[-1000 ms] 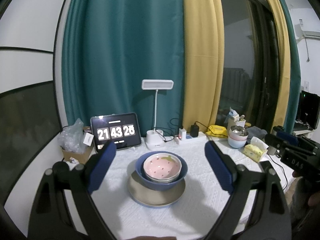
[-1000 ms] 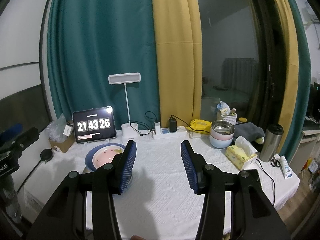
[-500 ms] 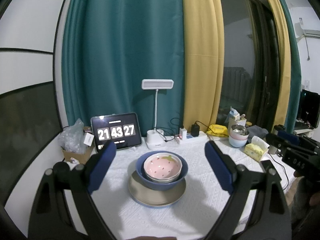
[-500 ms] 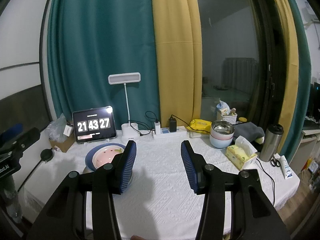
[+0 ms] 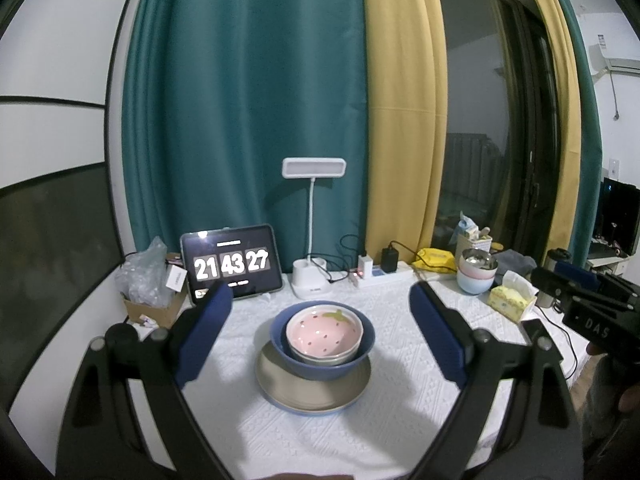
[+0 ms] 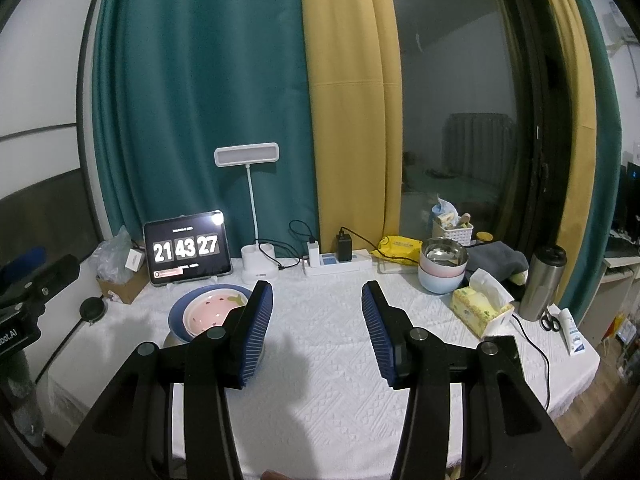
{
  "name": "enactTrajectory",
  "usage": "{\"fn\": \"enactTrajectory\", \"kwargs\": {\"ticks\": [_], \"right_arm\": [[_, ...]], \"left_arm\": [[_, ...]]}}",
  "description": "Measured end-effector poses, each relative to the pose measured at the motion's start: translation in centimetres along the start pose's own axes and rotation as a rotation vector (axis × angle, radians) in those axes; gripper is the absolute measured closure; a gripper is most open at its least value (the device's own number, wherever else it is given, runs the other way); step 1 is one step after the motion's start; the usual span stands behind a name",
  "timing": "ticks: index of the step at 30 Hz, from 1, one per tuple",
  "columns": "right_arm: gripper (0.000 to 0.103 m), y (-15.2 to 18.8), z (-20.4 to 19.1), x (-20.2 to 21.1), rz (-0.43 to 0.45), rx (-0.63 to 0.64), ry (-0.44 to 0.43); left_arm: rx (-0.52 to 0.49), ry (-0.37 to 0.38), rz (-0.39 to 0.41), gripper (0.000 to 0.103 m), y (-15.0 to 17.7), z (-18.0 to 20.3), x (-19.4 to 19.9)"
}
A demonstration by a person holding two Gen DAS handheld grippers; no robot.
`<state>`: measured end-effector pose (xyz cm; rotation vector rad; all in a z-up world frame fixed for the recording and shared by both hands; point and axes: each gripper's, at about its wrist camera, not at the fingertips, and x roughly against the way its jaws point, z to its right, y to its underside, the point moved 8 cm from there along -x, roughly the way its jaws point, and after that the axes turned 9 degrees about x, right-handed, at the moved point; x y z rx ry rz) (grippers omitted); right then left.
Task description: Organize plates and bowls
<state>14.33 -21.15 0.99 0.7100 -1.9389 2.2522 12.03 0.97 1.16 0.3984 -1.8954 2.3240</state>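
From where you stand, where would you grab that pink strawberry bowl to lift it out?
Pinch the pink bowl by its near rim, one finger inside and one outside, coming from above. It sits nested inside the blue bowl, so its sides are hidden; only the rim stands clear.

- A pink bowl [image 5: 323,330] with a strawberry pattern, dark seed specks and a green leaf at its far rim, sits upright at the top of the stack.
- It nests in a pale greenish bowl [image 5: 320,360], of which only the rim and a strip of outer wall show.
- Both sit inside a wider blue bowl [image 5: 362,354], upright.
- The blue bowl rests on a beige plate [image 5: 276,382], which lies flat on a blue-rimmed plate [image 5: 316,411]; only that edge shows.
- The stack stands on the white-clothed tabletop [image 5: 400,420], near the middle.
- A steel bowl [image 6: 444,254] nests in a pink and a light blue bowl [image 6: 438,280] at the far right, well apart.
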Motion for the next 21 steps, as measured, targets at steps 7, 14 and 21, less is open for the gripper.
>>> {"fn": "enactTrajectory", "kwargs": {"ticks": [7,14,21], "right_arm": [[0.054,-0.05,0.05,-0.10,-0.001,-0.001,0.000],[0.054,-0.05,0.11,-0.07,-0.001,-0.001,0.000],[0.054,-0.05,0.15,-0.12,-0.002,-0.002,0.000]], "left_arm": [[-0.001,-0.001,0.000,0.012,0.00,0.10,0.07],[0.001,0.001,0.000,0.012,-0.02,0.17,0.06],[-0.009,0.007,0.007,0.012,0.00,0.37,-0.23]]}}
